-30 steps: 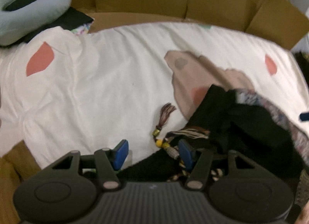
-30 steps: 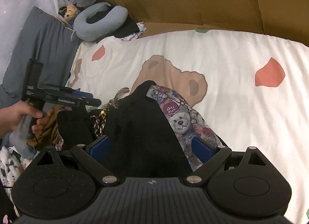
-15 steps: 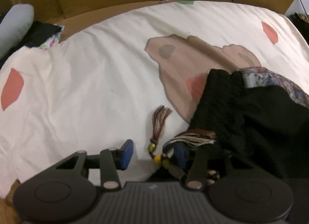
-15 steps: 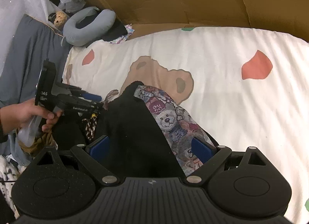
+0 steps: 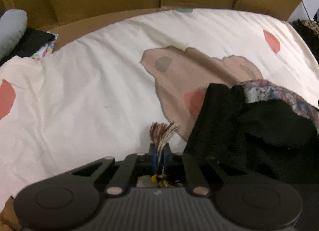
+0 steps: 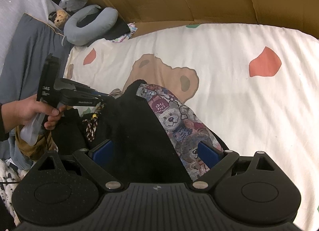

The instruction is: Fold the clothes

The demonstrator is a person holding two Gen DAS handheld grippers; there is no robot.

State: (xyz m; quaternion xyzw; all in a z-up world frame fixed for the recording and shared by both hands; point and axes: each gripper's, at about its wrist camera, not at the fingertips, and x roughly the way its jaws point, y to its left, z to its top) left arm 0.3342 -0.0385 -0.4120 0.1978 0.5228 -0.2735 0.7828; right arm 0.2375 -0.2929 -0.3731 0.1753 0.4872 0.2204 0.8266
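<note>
You are only starting: your left gripper (image 5: pixel 159 152) has just been closing and is pinching the tassel (image 5: pixel 161 133) beside the crumpled black garment (image 6: pixel 137 127), which your right gripper (image 6: pixel 157 151) is straddling unclenched, nothing folded yet.

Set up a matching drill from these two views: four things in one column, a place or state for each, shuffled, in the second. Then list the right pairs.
Things
1. left tool
2. right tool
3. tassel
4. neck pillow

Places or states
A. grey, lying at the far corner of the bedsheet
B. open, with the black garment between its blue pads
C. fringe fanning out past two closed blue pads
D. shut, its pads having just closed together

Pairs: 1-D, 2-B, 3-C, 4-A
</note>
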